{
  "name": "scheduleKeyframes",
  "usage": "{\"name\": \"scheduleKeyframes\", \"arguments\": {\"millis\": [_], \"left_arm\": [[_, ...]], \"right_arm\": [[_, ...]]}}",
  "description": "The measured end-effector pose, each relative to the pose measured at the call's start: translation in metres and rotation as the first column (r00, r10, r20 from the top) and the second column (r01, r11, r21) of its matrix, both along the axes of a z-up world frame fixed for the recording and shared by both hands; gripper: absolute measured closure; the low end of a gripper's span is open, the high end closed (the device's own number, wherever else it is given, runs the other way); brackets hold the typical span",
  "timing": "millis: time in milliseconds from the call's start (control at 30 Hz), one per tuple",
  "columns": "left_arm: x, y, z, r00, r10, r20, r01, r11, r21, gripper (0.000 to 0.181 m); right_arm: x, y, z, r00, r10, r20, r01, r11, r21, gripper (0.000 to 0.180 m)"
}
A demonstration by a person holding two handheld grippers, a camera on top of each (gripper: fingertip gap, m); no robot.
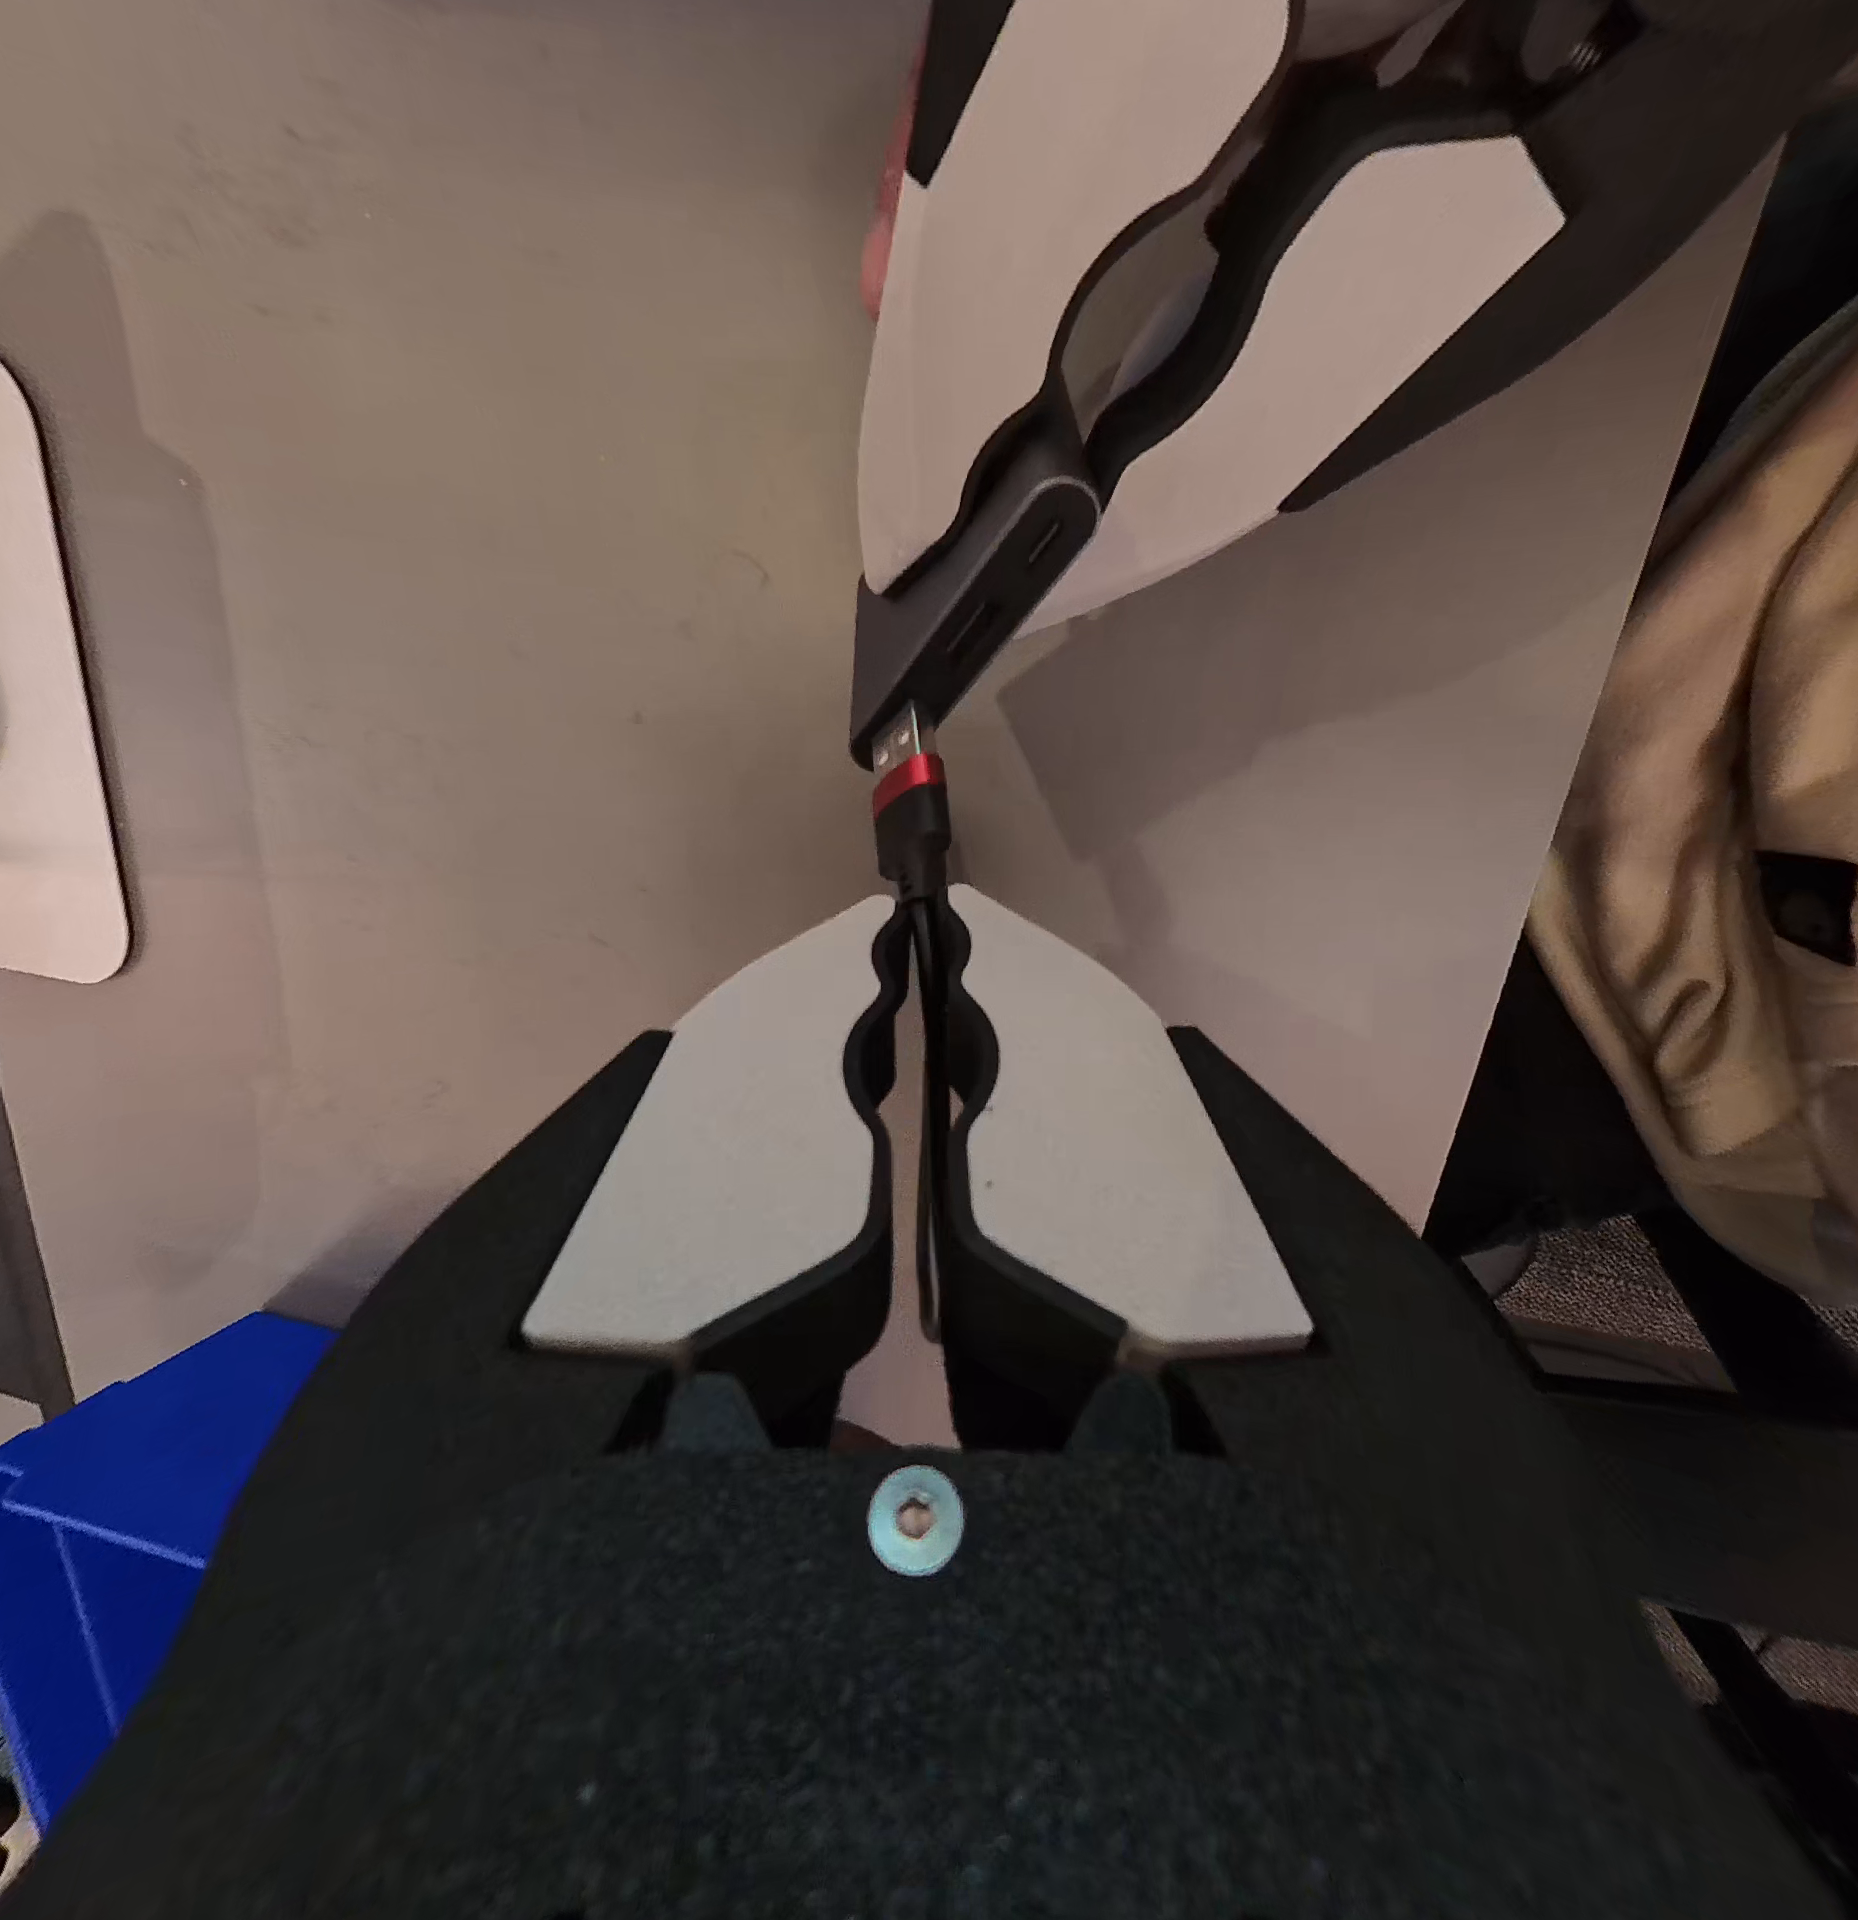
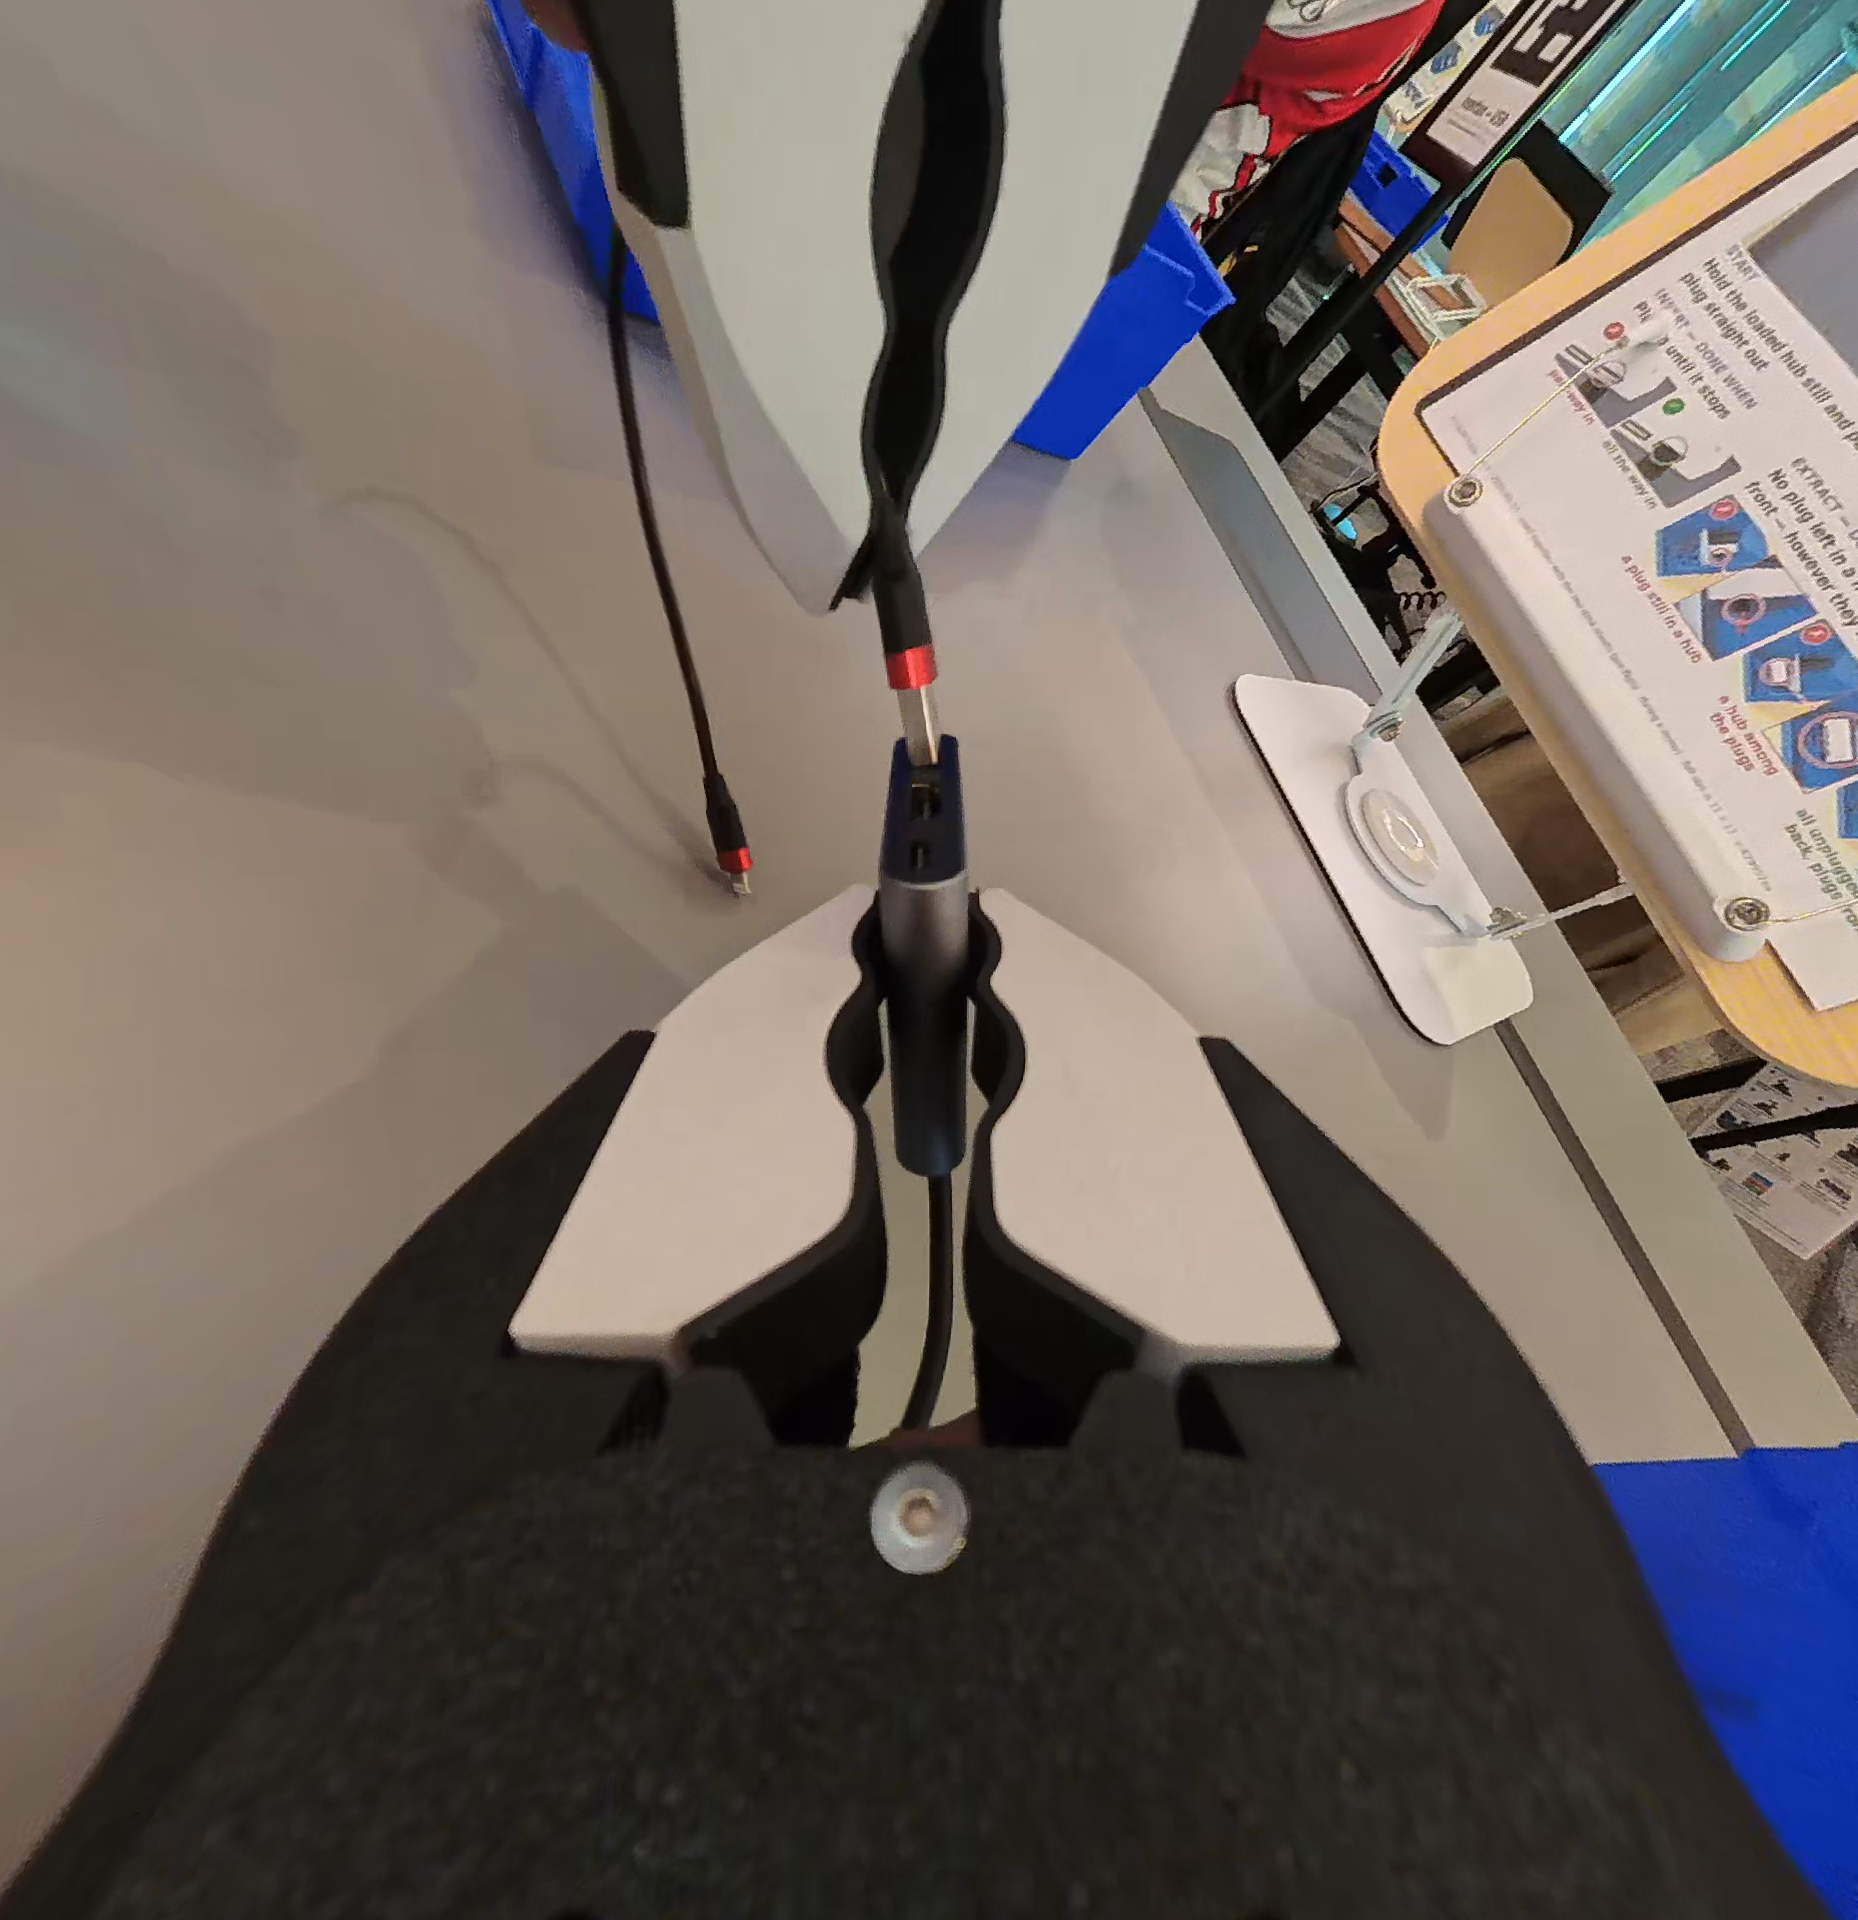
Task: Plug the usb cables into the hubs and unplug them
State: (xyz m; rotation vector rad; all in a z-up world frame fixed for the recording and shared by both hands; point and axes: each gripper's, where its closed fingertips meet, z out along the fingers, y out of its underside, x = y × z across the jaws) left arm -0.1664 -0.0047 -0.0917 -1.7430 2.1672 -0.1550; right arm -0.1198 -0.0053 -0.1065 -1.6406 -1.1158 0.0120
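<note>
Two grippers meeting above grey table (image 2: 281,520), left gripper (image 1: 920,914) clamping black red-collared USB cable (image 1: 909,821), right gripper (image 2: 920,914) clamping slim dark-grey metal hub (image 2: 920,883), plug partly entering hub's end port.

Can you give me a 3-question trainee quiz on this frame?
1. True or false: the metal plug with the red collar is fully seated in the hub.
2. Which gripper holds the hub: A) left gripper B) right gripper?
3. What lies on the grey table, left of the hub?

Key:
1. False; bare metal shows outside the port.
2. B.
3. The loose end of a black cable with a red collar.
</note>
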Motion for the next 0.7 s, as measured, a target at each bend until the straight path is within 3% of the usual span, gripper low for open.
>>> {"name": "scheduleKeyframes", "arguments": {"millis": [467, 700], "left_arm": [[0.003, -0.001, -0.002, 1.0, 0.011, -0.018, -0.012, 0.999, -0.037, 0.177], [0.017, 0.004, 0.001, 0.993, 0.064, 0.104, -0.053, 0.993, -0.103, 0.177]], "right_arm": [[-0.005, -0.004, 0.001, 1.0, 0.014, 0.025, -0.016, 0.996, 0.085, 0.168], [0.0, -0.003, 0.004, 0.981, 0.038, -0.188, -0.035, 0.999, 0.022, 0.167]]}}
